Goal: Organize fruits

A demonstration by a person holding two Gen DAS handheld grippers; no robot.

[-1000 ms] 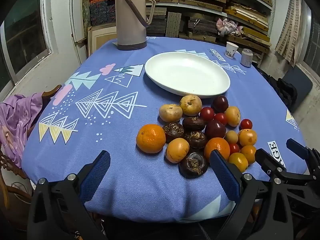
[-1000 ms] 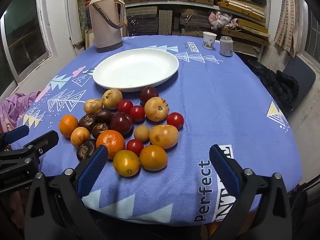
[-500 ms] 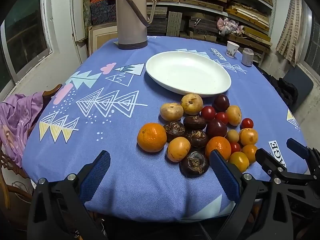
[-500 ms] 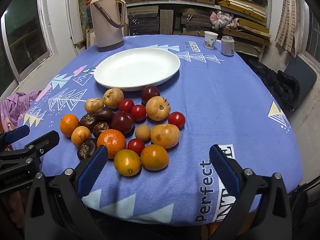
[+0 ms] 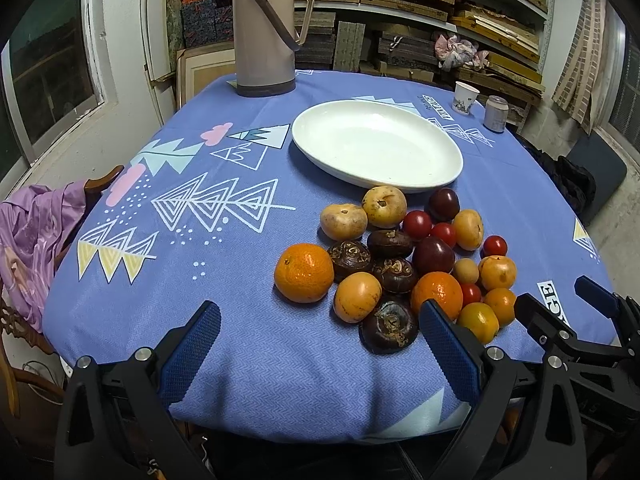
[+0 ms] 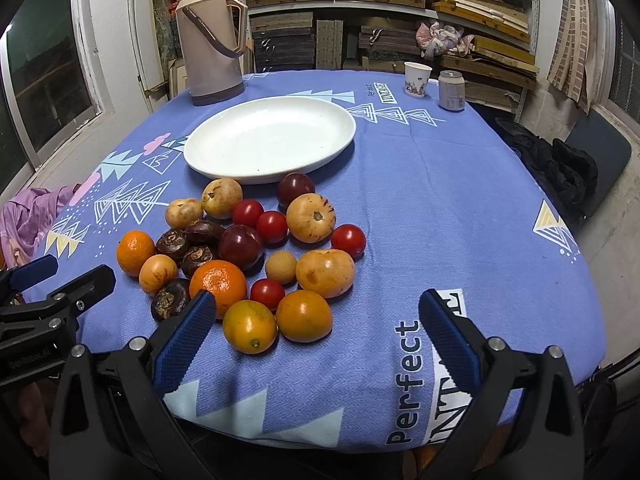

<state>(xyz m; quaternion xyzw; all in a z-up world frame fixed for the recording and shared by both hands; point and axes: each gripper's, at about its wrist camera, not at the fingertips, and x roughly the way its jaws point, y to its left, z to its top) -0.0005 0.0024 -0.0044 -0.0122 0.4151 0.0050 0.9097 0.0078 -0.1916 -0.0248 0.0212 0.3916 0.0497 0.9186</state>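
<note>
A pile of fruit [image 5: 404, 256] lies on the blue tablecloth near the front edge: oranges, red tomatoes, dark plums, brown water chestnuts and yellow fruits. It also shows in the right wrist view [image 6: 256, 256]. An empty white plate [image 5: 376, 144] sits just behind the pile, also in the right wrist view [image 6: 270, 138]. My left gripper [image 5: 320, 344] is open and empty, at the table's front edge, left of the pile. My right gripper [image 6: 312, 340] is open and empty, just in front of the nearest orange fruits.
A tall beige thermos [image 5: 266, 28] stands at the back left. A paper cup [image 6: 417, 79] and a can [image 6: 451, 90] stand at the back right. A purple cloth [image 5: 32, 240] hangs on a chair at the left. Shelves fill the back wall.
Both grippers have moved slightly forward toward the fruit. The fruits and plate have not moved.
</note>
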